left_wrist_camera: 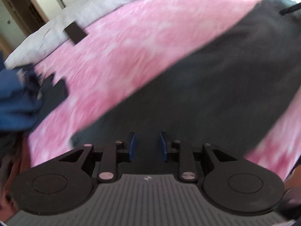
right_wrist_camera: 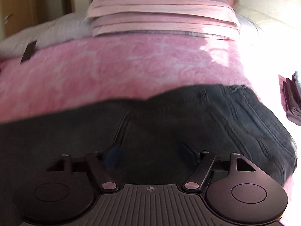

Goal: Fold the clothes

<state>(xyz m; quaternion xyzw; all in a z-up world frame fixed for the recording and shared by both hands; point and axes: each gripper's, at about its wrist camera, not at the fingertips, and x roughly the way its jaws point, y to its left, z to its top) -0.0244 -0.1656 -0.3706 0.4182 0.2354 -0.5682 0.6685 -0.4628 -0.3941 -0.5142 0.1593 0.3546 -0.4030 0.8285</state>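
Note:
A dark grey pair of trousers [left_wrist_camera: 216, 79] lies stretched across the pink blanket [left_wrist_camera: 131, 43]. My left gripper [left_wrist_camera: 147, 141] hovers just over one end of it, blue pads [left_wrist_camera: 132, 145] apart and nothing between them. In the right wrist view the same dark garment [right_wrist_camera: 188, 116] fills the lower half, its stitched seams showing at the right. My right gripper [right_wrist_camera: 153, 137] sits low over the cloth with its linkages spread wide. Its fingers are dark and blurred against the fabric, and no cloth is pinched between them.
A heap of blue clothes [left_wrist_camera: 15, 98] lies at the left edge of the bed. A flat dark rectangle [left_wrist_camera: 75, 31] rests near the grey duvet [left_wrist_camera: 90, 11]. Pink pillows [right_wrist_camera: 161, 11] are stacked at the head. A folded maroon item [right_wrist_camera: 293, 101] sits at the right.

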